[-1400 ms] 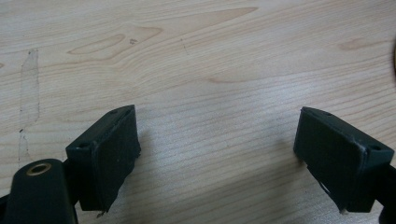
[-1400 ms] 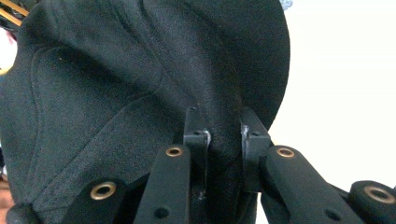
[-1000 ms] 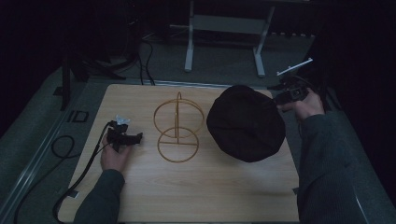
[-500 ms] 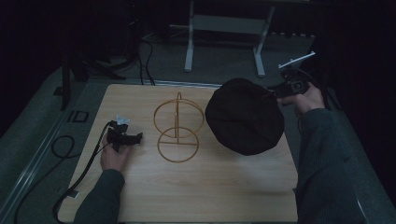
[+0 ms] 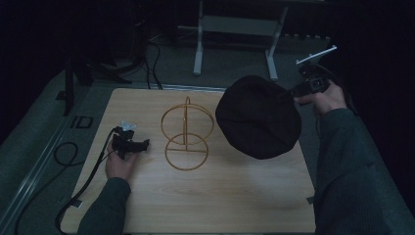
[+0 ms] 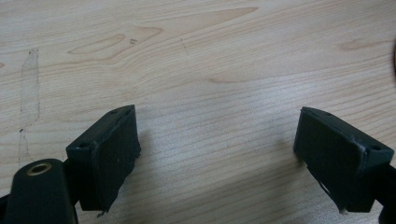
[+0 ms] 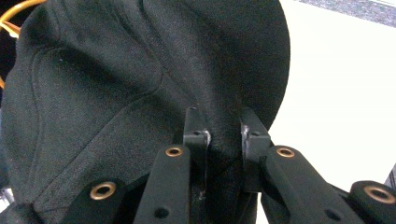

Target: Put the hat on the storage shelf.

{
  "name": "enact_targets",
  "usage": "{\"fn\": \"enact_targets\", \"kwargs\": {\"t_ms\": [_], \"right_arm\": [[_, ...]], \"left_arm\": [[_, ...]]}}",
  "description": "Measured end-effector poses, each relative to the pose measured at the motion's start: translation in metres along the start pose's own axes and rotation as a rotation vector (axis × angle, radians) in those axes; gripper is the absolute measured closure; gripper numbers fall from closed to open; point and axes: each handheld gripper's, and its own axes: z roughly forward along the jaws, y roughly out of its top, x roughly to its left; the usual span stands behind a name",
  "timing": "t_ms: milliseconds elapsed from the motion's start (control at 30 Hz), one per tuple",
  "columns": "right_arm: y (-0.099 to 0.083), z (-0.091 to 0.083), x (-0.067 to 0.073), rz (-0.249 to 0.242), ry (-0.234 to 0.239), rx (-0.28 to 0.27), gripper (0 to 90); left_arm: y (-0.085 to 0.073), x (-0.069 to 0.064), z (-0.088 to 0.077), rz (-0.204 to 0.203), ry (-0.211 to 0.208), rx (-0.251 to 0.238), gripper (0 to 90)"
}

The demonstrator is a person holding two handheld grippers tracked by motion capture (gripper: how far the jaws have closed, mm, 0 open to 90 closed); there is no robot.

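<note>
While the right gripper (image 5: 293, 93) pinches a fold of the black cap (image 5: 258, 117) between its jaws, the cap hangs in the air just right of the wire stand (image 5: 187, 133). Left of the stand, the left gripper (image 5: 142, 144) rests on the table (image 5: 220, 196) with its jaws spread and nothing between them.

A black fabric cap (image 5: 258, 117) hangs tilted above the table's right side, pinched at its edge.

Place: lab or recording studio.
Evidence: bare wooden counter (image 5: 205, 205) on dark grey floor (image 5: 29, 147); loose cables (image 5: 63, 152); metal stand (image 5: 235, 29) behind; dim surroundings.
</note>
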Motion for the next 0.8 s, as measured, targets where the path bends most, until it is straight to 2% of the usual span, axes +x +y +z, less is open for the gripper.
{"fn": "enact_targets", "kwargs": {"t_ms": [400, 800], "right_arm": [[0.012, -0.004, 0.008, -0.006, 0.022, 0.003, 77.8], [0.028, -0.007, 0.025, -0.031, 0.043, -0.011, 77.8]], "left_arm": [[0.000, 0.000, 0.000, 0.000, 0.000, 0.000, 13.8], [0.000, 0.000, 0.000, 0.000, 0.000, 0.000, 13.8]]}}
